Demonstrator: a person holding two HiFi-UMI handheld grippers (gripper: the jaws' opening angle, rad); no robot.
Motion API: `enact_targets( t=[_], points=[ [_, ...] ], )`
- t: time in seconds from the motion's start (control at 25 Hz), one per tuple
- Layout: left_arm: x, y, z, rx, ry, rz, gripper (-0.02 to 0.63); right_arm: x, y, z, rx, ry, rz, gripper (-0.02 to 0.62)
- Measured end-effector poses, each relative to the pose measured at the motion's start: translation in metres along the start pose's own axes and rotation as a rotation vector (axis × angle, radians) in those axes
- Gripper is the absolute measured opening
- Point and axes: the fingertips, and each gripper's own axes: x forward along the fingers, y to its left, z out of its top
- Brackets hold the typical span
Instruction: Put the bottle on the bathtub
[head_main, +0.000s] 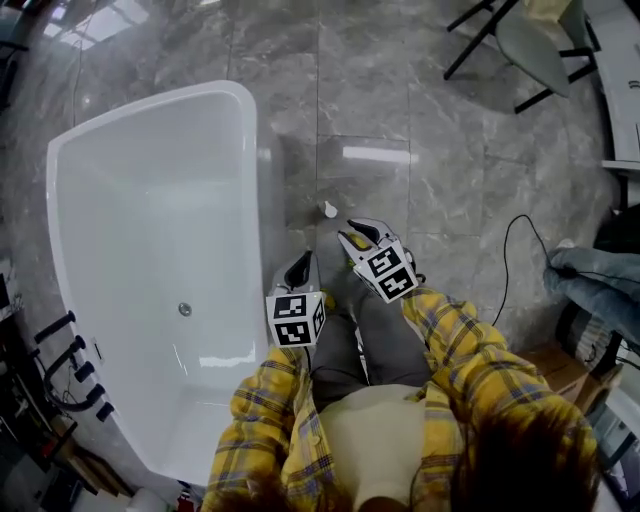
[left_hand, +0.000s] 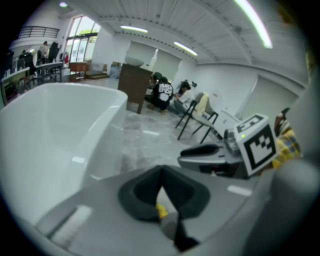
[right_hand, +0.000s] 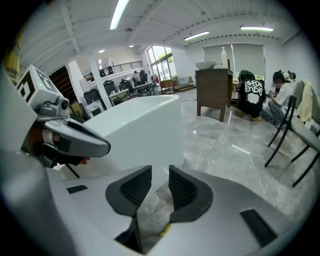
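A small white bottle (head_main: 329, 209) stands on the grey marble floor, just right of the white bathtub (head_main: 150, 200). My right gripper (head_main: 354, 234) hovers a little short of the bottle, with the jaws a small way apart and nothing between them (right_hand: 160, 175). My left gripper (head_main: 303, 264) is held beside it, nearer the tub's rim, and its pads meet in a line, empty (left_hand: 161, 176). The bottle does not show in either gripper view. The tub's wall (left_hand: 55, 125) (right_hand: 145, 125) fills the left side of both.
A black-legged chair (head_main: 530, 50) stands at the far right. A black cable (head_main: 510, 260) trails over the floor on the right. A dark cabinet (right_hand: 215, 92) and seated people (right_hand: 252, 95) are across the room. Black fittings (head_main: 70, 350) lie left of the tub.
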Motion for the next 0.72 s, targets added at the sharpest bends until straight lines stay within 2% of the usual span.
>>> enact_targets(
  t=[0.2,0.44,0.72],
  points=[
    [-0.031,0.000,0.022,0.025,-0.048,0.010,0.009,-0.031,0.007,0.025,0.017,-0.053,-0.003,0.089],
    [-0.056,0.000,0.034,-0.008,-0.096,0.029,0.009,-0.065,0.010,0.049,0.039,-0.106,-0.032,0.037],
    [-0.080,-0.002,0.040,-0.049,-0.143,0.068,0.009,-0.094,0.026,0.058,0.033,-0.117,-0.041,0.015]
  ],
)
